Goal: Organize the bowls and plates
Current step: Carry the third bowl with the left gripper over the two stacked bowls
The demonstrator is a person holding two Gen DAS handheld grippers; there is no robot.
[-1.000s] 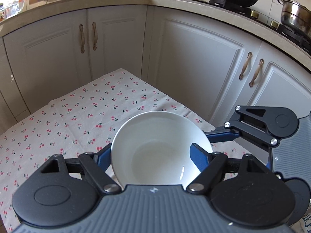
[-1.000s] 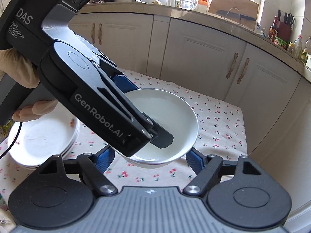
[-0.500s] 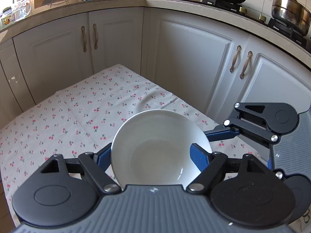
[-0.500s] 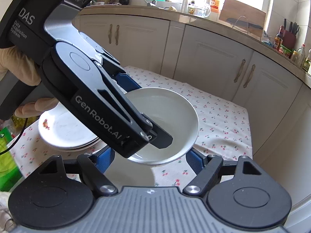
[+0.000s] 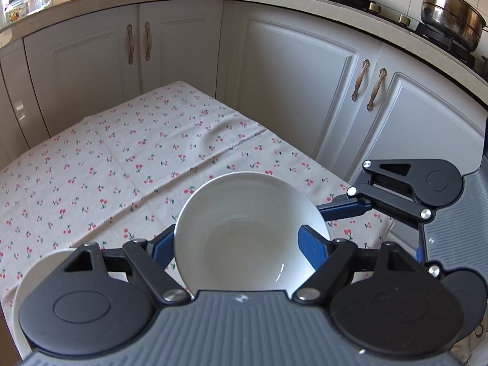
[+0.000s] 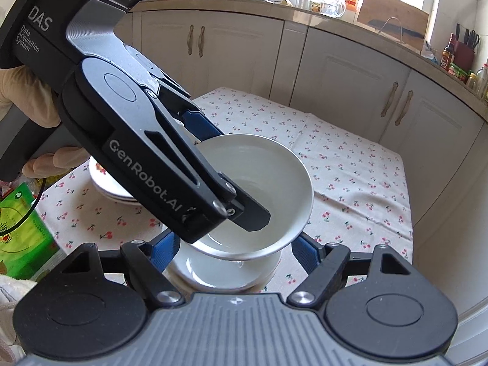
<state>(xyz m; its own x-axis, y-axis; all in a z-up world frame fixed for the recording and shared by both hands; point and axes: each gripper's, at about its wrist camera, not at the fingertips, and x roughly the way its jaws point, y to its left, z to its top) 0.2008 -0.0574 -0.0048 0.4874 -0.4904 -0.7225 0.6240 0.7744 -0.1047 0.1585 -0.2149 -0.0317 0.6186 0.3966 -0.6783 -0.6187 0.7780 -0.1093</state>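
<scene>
The bench (image 5: 128, 164), under its cherry-print cloth (image 6: 350, 164), gives plenty of bare room across its far half, and its far edges run close along the pale cabinets (image 5: 292, 85) that wrap two sides. Over the near part, the left claw (image 5: 241, 247) is clamped on a white bowl (image 5: 247, 231), one blue finger pressing the rim on each side, carrying it clear above the cloth. In the right wrist view that bowl hangs tilted over a second white bowl (image 6: 225, 271) sitting on the bench, which lies between the spread blue fingers (image 6: 306, 254) of the right claw (image 6: 235, 253); whether those pads actually press it, I cannot tell. A stack of white plates (image 6: 106, 189) sits behind the left claw's body, near the bench's left side, beside a green packet (image 6: 21, 231) at the edge. Writing on the left claw reads "DAS Data Acquisition System" (image 6: 33, 33) and "GenRobot.AI" (image 6: 146, 180). A gloved hand (image 6: 27, 116) grips its handle.
</scene>
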